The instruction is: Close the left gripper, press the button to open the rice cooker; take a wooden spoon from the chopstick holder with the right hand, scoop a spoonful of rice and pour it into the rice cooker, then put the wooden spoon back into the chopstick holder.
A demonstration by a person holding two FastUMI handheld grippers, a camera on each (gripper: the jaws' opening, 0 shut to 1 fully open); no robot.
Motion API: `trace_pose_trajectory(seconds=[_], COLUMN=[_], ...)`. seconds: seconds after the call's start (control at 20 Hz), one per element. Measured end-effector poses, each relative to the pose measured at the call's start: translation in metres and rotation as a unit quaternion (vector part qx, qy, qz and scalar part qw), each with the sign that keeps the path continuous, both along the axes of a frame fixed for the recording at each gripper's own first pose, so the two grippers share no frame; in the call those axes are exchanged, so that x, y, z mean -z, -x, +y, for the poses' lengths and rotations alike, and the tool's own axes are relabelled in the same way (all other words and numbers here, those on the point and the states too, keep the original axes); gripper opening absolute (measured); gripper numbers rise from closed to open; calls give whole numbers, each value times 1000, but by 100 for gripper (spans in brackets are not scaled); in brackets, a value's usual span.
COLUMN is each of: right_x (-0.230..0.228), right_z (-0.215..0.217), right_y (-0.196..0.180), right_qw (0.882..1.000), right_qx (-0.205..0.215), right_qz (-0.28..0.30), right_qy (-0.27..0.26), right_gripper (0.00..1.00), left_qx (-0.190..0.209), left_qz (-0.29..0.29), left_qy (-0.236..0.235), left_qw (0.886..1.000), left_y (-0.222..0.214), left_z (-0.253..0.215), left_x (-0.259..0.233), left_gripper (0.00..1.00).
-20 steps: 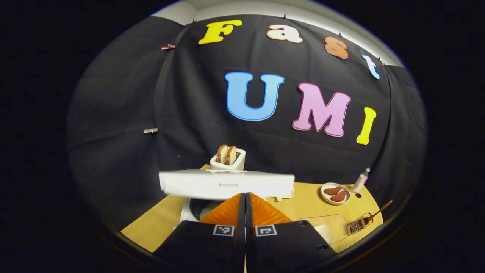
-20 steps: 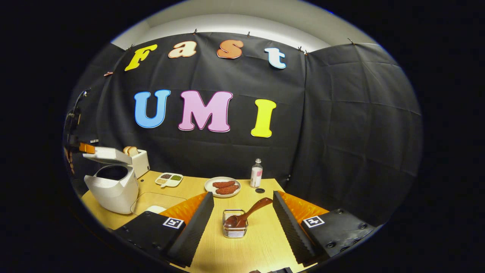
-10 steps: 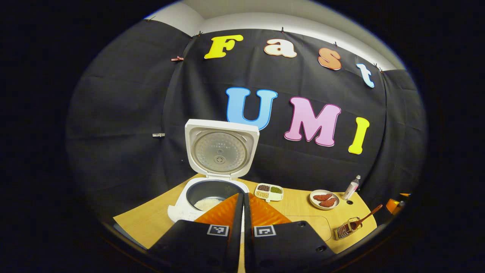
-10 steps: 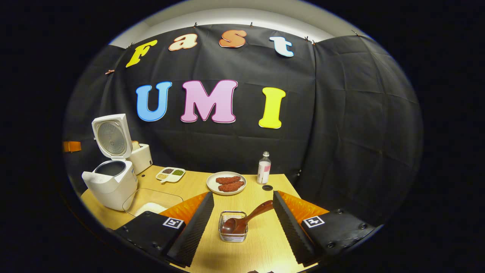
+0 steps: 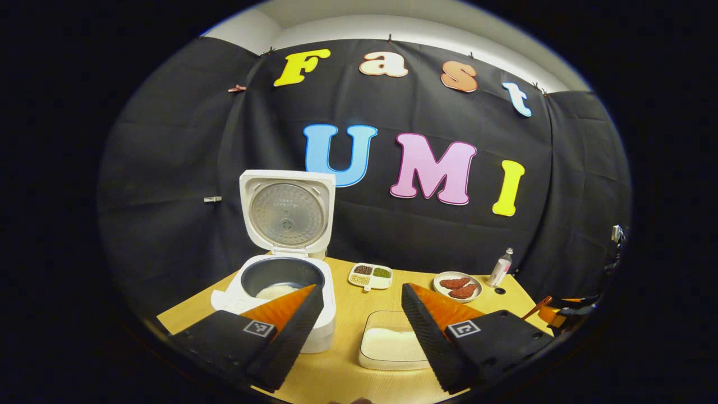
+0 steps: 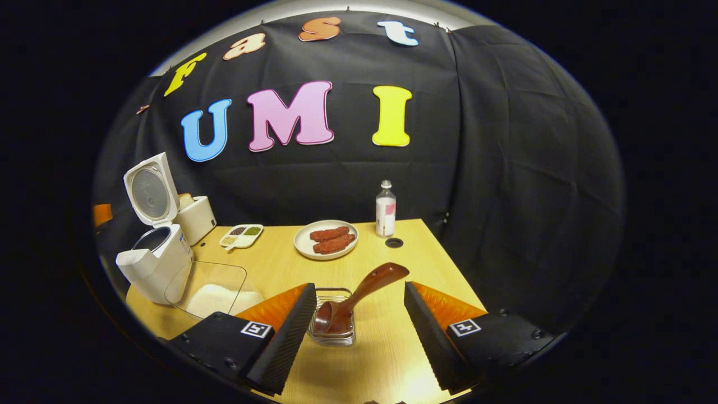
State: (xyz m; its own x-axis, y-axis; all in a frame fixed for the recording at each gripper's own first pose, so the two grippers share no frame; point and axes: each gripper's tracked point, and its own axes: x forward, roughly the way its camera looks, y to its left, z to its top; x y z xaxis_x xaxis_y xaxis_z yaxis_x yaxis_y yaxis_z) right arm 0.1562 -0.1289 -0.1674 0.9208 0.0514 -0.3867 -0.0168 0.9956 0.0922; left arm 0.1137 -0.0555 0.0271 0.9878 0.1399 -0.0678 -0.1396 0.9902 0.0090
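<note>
Jaws spread, wooden spoon [image 6: 359,294] between them

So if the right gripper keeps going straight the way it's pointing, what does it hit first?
Most likely the wooden spoon, leaning out of the wire chopstick holder on the table. Both sit between the right gripper's open jaws, the spoon's handle tilted toward the right finger. Depth is hard to judge.

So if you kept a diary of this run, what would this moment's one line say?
rice cooker: lid up, rice inside | left gripper: open | right gripper: open, around wooden spoon in chopstick holder, not gripped
</note>
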Motion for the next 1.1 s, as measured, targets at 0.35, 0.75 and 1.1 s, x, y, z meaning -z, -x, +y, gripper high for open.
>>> trace_pose_trajectory(seconds=[0.35,0.75,1.1], right_x=[48,77,69], right_z=[7,26,30], right_y=[-38,-73,-87], right_qw=[998,986,990], right_qx=[-18,-22,-24], right_qz=[37,76,49], right_qy=[-53,-147,-129], right_gripper=[99,96,51], left_qx=[-14,-53,-54], left_qz=[28,85,116], left_qy=[-26,-46,-67], left_qw=[999,994,990], left_y=[8,40,55], left_z=[-20,-26,-50], left_x=[9,48,72], left_gripper=[96,96,96])
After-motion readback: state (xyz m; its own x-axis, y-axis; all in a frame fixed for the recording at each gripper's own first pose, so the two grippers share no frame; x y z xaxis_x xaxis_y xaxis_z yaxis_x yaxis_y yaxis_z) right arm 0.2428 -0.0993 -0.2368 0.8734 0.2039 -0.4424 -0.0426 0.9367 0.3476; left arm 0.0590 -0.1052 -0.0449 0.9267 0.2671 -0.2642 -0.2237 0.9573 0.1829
